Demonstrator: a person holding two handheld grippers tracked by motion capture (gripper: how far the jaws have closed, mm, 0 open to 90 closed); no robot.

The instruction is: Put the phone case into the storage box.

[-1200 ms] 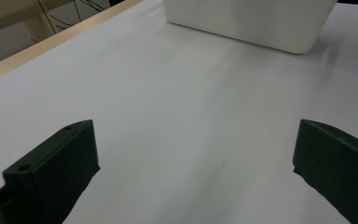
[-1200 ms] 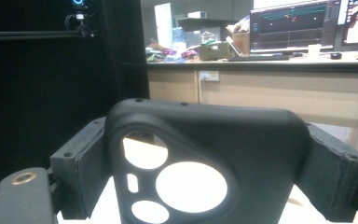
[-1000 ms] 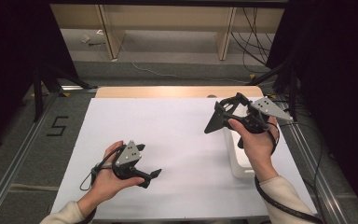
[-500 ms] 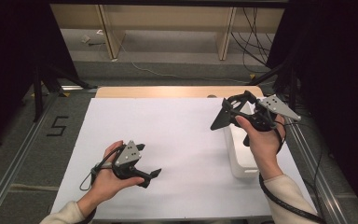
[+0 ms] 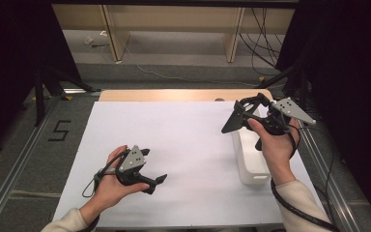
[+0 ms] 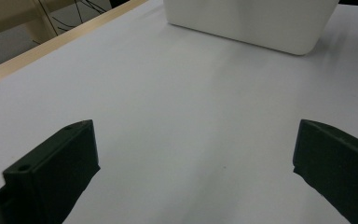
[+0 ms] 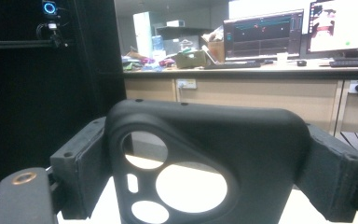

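High view first, nearest to me: my left gripper [image 5: 147, 180] lies low at about seven o'clock on the white sheet [image 5: 183, 140], its tips pointing toward three o'clock. Along its own camera, the two black jaws stand wide apart with nothing but bare sheet between them, and the white bin [image 6: 251, 21] sits well ahead at twelve o'clock, apart from them.

Farther out, at about three o'clock on the sheet, that same white bin [image 5: 249, 159] stands near the right edge, just beside my right forearm. Above its far end my right hand holds the right gripper [image 5: 239, 116] raised off the table, tips pointing toward nine o'clock.

From the right gripper view, my jaws are spread fairly wide and closed on a black plastic frame [image 7: 205, 154] with rounded cutouts; both pads press against its sides, so it is clamped between them. What the part is I cannot say for sure; it looks like a moulded phone-case sort of shell. Beyond it, at twelve o'clock, a long desk [image 7: 242, 70] carries monitors [image 7: 263, 39] and clutter.
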